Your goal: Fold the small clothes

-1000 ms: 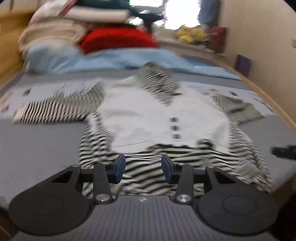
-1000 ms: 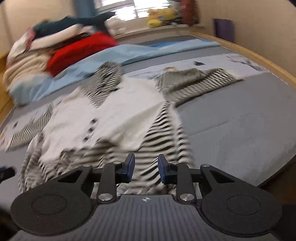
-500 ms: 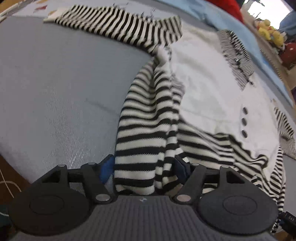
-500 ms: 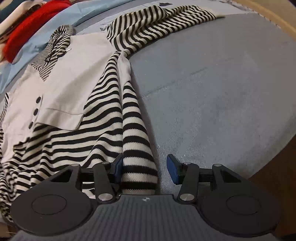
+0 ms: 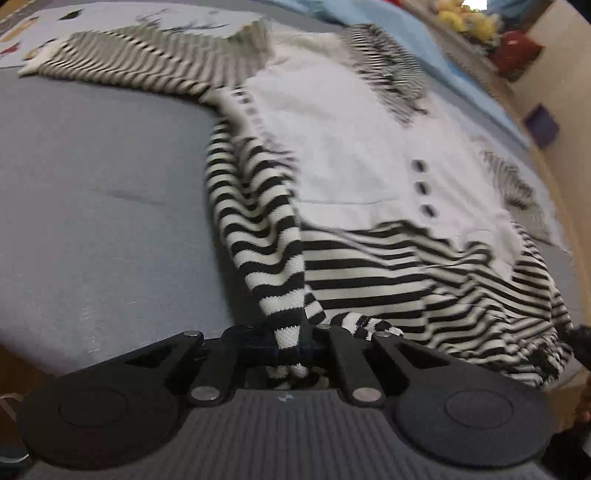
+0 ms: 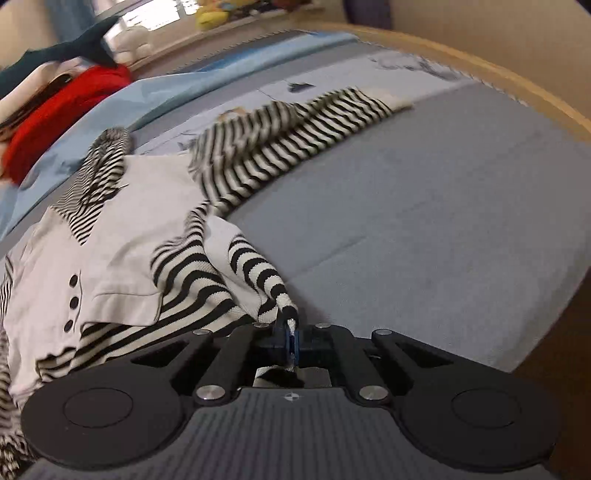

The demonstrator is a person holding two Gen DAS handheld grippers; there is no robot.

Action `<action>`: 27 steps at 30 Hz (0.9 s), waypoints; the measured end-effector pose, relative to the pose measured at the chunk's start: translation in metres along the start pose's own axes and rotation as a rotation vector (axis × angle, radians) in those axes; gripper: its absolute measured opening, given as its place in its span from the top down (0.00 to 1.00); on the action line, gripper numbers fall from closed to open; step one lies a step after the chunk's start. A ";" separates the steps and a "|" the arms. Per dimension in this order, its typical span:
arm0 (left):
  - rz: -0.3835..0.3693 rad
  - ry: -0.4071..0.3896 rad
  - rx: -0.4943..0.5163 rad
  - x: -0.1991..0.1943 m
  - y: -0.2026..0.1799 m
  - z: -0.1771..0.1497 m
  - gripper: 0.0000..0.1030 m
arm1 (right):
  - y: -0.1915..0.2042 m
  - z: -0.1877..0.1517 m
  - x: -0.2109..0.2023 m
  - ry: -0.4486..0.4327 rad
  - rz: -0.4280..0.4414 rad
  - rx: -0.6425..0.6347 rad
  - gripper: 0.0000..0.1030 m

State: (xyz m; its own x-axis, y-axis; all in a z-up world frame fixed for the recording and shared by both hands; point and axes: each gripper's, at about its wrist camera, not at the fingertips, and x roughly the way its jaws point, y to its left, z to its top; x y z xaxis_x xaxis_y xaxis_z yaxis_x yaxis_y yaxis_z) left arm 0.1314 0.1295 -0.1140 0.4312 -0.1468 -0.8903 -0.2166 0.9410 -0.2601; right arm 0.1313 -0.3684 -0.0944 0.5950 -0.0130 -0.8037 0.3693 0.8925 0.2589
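Left gripper (image 5: 290,349) and right gripper (image 6: 291,341) each pinch one striped sweater (image 5: 354,192) hem corner. Three dark buttons (image 5: 423,188) sit mid-sweater.

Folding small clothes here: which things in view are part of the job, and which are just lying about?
In the job:
striped sweater
left gripper, shut on its hem
right gripper, shut on its hem

Lying about:
red garment
blue sheet
yellow plush toys

Left gripper (image 5: 290,345), right gripper (image 6: 291,341): black linkage arms, silver screws, round black discs, ribbed grey housing, blue pads (image 6: 288,338).
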 end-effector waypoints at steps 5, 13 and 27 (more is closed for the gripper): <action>0.089 0.021 -0.033 0.000 0.021 0.006 0.92 | 0.006 -0.017 0.022 0.191 0.042 -0.081 0.97; 0.142 -0.137 0.017 -0.026 0.000 0.013 0.46 | 0.020 -0.021 -0.003 0.091 0.011 -0.109 0.69; 0.144 -0.018 0.268 -0.004 -0.046 -0.003 0.44 | 0.066 -0.062 0.009 0.209 0.082 -0.466 0.53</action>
State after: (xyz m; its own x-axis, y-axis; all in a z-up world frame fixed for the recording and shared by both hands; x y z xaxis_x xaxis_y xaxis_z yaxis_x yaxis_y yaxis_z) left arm 0.1373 0.0863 -0.0998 0.4284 -0.0025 -0.9036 -0.0389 0.9990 -0.0212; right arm 0.1165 -0.2813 -0.1179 0.4356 0.1130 -0.8930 -0.0581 0.9936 0.0974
